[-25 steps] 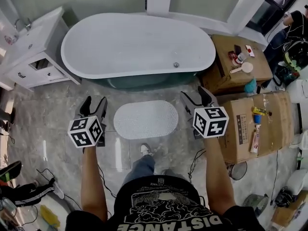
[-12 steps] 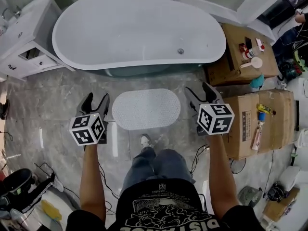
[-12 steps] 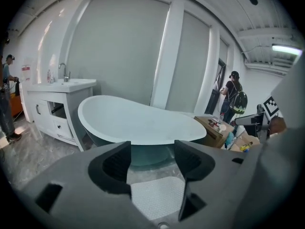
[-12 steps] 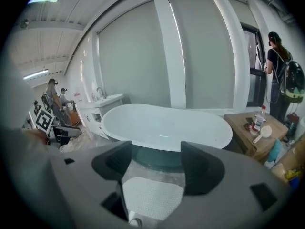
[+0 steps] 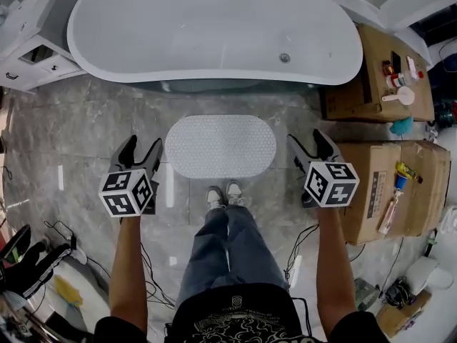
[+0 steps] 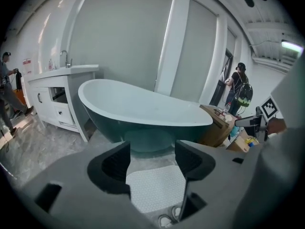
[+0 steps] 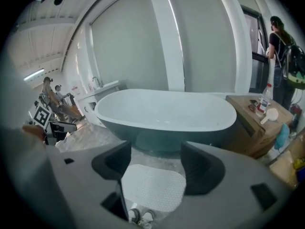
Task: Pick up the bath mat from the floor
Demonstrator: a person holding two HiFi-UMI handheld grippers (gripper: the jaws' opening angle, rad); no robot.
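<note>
My head camera stares steeply down from high above. Each gripper camera looks level along my jaws, and all three views share the bath mat (image 5: 220,146) and bathtub (image 5: 214,27) ahead of them.

A white freestanding bathtub (image 5: 214,31), dark on its outer shell, was set against pale grey wall panels (image 6: 128,37) divided by a white pillar (image 6: 174,42). The floor (image 5: 78,134) was laid in grey marble-patterned tiles. A white vanity cabinet (image 6: 55,97) fitted with a tap (image 6: 64,58) was placed at the tub's left end, and brown cardboard boxes (image 5: 428,191) were ranged at its right. Dark-framed glazing (image 7: 255,37) was seen beyond the boxes, and a strip light (image 6: 291,45) was lit overhead.
</note>
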